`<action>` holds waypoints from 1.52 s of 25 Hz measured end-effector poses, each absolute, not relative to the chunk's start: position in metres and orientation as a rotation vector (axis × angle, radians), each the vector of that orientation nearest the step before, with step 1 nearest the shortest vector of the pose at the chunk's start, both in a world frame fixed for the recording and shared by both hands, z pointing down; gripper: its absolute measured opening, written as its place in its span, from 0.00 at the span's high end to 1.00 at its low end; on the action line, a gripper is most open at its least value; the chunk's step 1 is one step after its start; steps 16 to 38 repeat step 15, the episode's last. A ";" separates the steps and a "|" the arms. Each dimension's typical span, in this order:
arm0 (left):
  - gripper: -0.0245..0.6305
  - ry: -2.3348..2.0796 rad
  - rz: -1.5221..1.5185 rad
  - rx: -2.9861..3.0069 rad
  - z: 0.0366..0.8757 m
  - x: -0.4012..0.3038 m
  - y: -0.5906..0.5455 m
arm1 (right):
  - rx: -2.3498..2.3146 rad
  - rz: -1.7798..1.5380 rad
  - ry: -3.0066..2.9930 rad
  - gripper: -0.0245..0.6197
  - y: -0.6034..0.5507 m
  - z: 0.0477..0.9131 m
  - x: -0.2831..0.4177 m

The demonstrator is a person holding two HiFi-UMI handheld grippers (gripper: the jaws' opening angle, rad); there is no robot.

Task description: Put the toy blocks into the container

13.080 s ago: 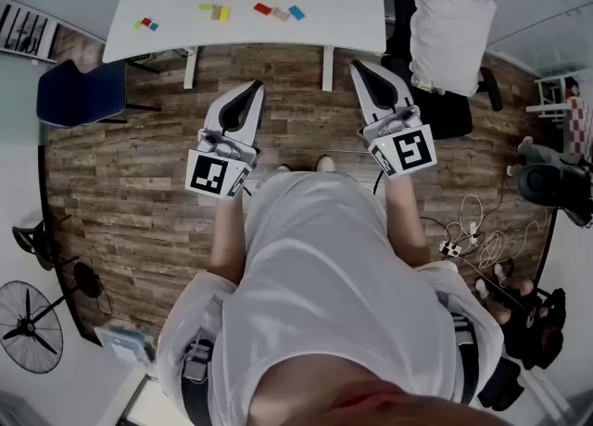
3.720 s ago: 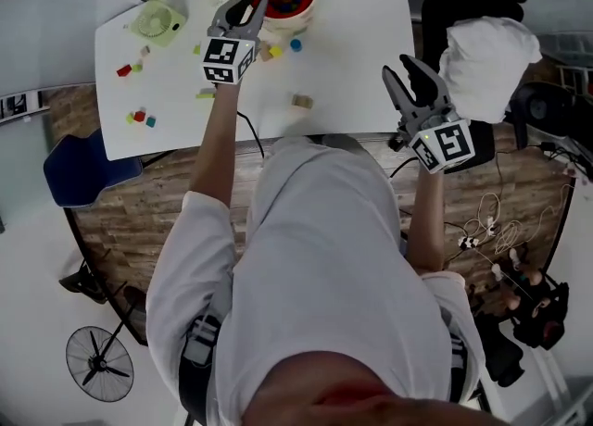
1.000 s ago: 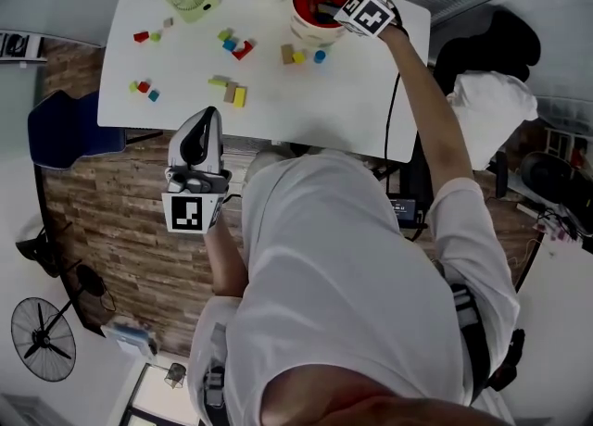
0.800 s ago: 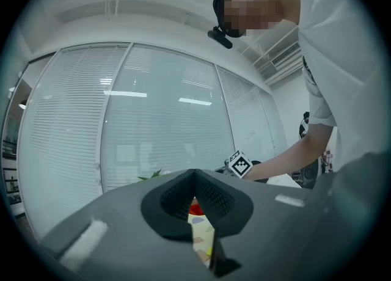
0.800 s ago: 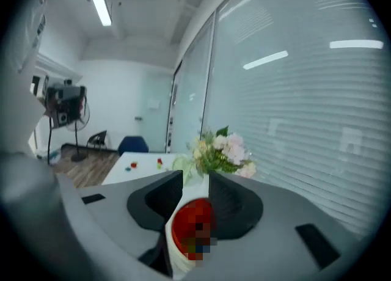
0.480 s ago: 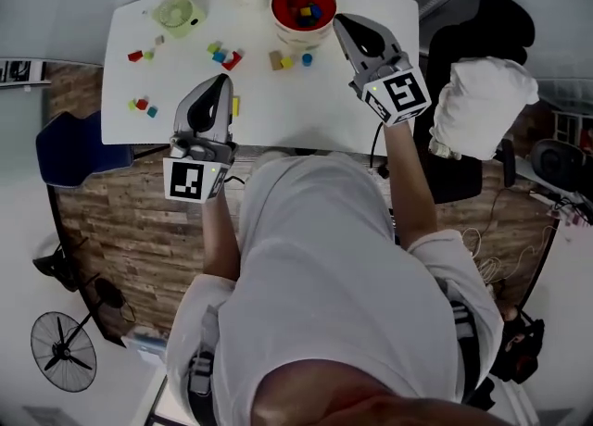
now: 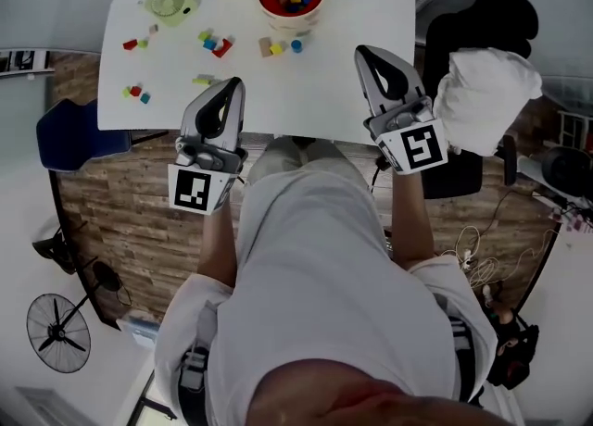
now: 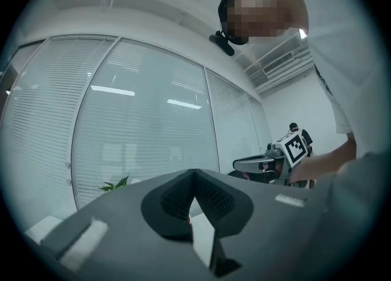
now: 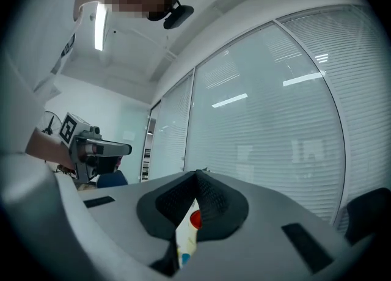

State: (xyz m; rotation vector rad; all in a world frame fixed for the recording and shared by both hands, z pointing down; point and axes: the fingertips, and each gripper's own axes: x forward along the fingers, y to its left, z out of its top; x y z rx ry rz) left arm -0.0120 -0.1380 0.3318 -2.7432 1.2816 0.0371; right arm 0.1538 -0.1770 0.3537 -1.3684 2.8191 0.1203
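Many small blocks [image 7: 213,43] lie spread over the far half of the white table [image 7: 320,91] in the head view. They are red, green, blue, yellow and tan. A few more already sit in the bowl [image 7: 278,22], which is red inside and stands at the back of the table. The left gripper [image 7: 235,84] and the right gripper [image 7: 364,51] are both held up over the near edge, well apart from the blocks and from each other.

The blocks look hard, light and smooth, so I think they will not break or bend. A block could slip if it is pinched on a corner. It seems best to take each one across two flat sides, near its middle. One blue piece by the bowl looks round and may roll.

In the left gripper view, the left gripper [image 8: 194,179] points level at a glass wall. Its jaws are closed tight with nothing in them. No blocks show here.

In the right gripper view, the right gripper [image 9: 197,182] is closed too and holds nothing. A thin strip of white shows below the jaws with a red spot in it, likely the bowl far off.
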 end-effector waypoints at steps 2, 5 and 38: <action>0.97 1.337 -0.025 -2.736 0.342 -0.011 -0.121 | -1.317 0.084 2.842 0.96 -0.164 0.363 0.154; 0.97 1.416 -0.068 -2.728 0.352 -0.008 -0.095 | -1.242 0.040 2.870 0.96 -0.141 0.372 0.145; 0.97 1.401 -0.065 -2.708 0.347 -0.039 0.036 | -1.142 0.057 2.854 0.96 -0.005 0.349 0.080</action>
